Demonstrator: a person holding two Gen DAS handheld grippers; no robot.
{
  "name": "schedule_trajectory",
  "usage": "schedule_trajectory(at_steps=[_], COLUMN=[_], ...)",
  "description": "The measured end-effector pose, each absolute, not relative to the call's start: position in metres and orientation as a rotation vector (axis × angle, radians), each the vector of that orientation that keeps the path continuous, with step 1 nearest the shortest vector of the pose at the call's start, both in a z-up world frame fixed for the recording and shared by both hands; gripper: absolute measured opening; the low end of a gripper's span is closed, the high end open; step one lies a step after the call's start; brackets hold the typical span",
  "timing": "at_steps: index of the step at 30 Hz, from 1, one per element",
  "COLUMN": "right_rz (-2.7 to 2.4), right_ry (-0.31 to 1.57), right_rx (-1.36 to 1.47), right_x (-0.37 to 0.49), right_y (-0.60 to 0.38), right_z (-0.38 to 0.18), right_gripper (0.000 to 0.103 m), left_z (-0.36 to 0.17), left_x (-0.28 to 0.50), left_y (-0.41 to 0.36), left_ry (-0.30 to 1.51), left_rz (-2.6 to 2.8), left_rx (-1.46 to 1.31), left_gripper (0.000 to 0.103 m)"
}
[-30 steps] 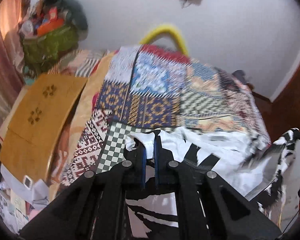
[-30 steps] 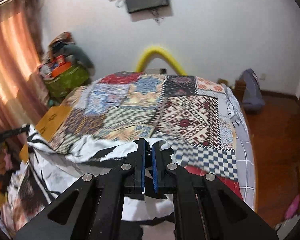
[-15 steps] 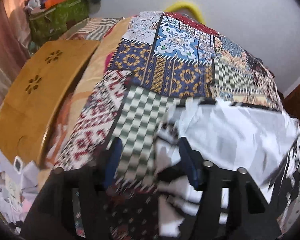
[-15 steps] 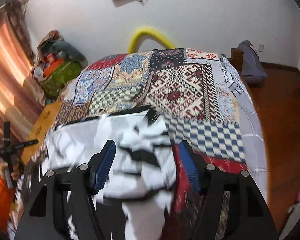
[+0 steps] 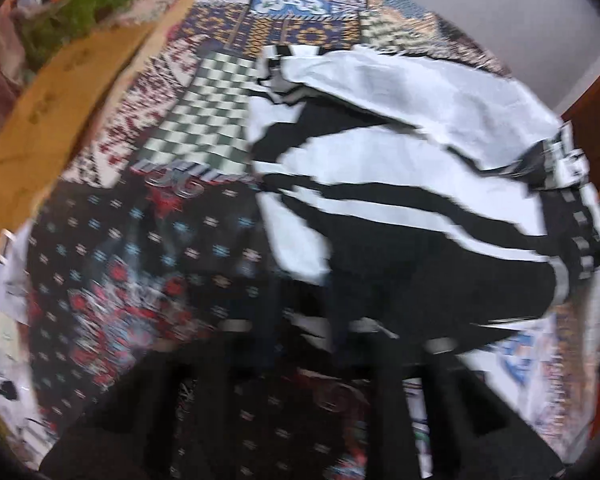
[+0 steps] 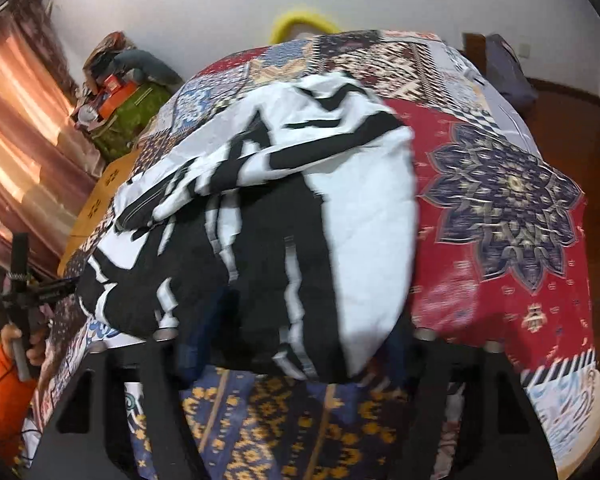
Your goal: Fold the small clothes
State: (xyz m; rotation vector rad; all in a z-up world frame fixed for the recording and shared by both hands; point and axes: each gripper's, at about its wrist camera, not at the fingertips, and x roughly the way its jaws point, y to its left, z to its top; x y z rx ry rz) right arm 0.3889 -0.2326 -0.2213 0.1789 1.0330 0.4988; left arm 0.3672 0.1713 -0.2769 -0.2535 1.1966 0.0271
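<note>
- A black-and-white patterned garment (image 5: 400, 168) lies spread on a bed covered by a patchwork quilt (image 6: 500, 208), bunched into soft folds at its far edge.
- The right claw (image 6: 292, 344) stands spread, its jaws having just been closing. The garment's near hem lies between the two fingers, and neither pad presses on it.
- The left claw (image 5: 300, 312) is pressed together, having just closed, at the garment's near left corner. Blur hides whether cloth is caught in it.
- On the far left of the right view, a hand (image 6: 20, 344) with an orange sleeve (image 6: 0, 400) grips the left tool's handle.
- A wooden board (image 5: 52, 112) lies along the bed's left side, and a green bag (image 6: 128, 124) heaped with odds and ends sits by the far wall.
- A yellow hoop (image 6: 300, 20) rises behind the bed's far end.
</note>
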Motion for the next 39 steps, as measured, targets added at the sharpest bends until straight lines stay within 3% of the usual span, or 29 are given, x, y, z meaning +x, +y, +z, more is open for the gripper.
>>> schedule_trajectory(at_steps=[1,2,3,11,16,21,24,26,33,39], right_rz=[0.505,0.516,0.523,0.551,0.510,0.452,0.469,0.508,0.725,0.794], right_ry=[1.038,1.047,1.051,1.025,1.030,0.946,0.855,0.823,0.796,0.922], right_rx=[0.181,0.188,0.181,0.084,-0.073,-0.090,-0.098,-0.113,-0.222,-0.365], right_x=[0.388,0.387,0.385,0.328,0.296,0.295,0.305,0.310,0.351,0.393], right_y=[-0.230,-0.227,-0.224,-0.228,-0.232,-0.247,-0.241,-0.227,-0.143,-0.086], right_z=[-0.220,-0.220,-0.218,-0.212,-0.212,-0.178,-0.152,-0.143,-0.155,-0.204], right_gripper=[0.038,0.024,0.019,0.016,0.024,0.040,0.055,0.059,0.059,0.059], left_z=[-0.275,-0.271,-0.267,-0.243,-0.234,-0.214,-0.208,-0.209,-0.224,-0.262], left_x=[0.364,0.359,0.354,0.279,0.253,0.263,0.283,0.300,0.346,0.372], left_y=[0.169,0.166,0.163,0.180,0.198,0.186,0.169,0.158,0.106,0.085], left_ry=[1.192,1.183,1.170,1.116,1.109,1.060,1.041,1.032,1.047,1.113], left_rz=[0.024,0.031,0.039,0.112,0.167,0.161,0.112,0.082,-0.040,-0.079], left_rx=[-0.258,-0.235,-0.203,-0.180,-0.167,-0.104,-0.105,-0.105,-0.059,0.026], left_gripper=[0.002,0.001,0.001,0.000,0.000,0.005,0.020,0.034,0.046,0.055])
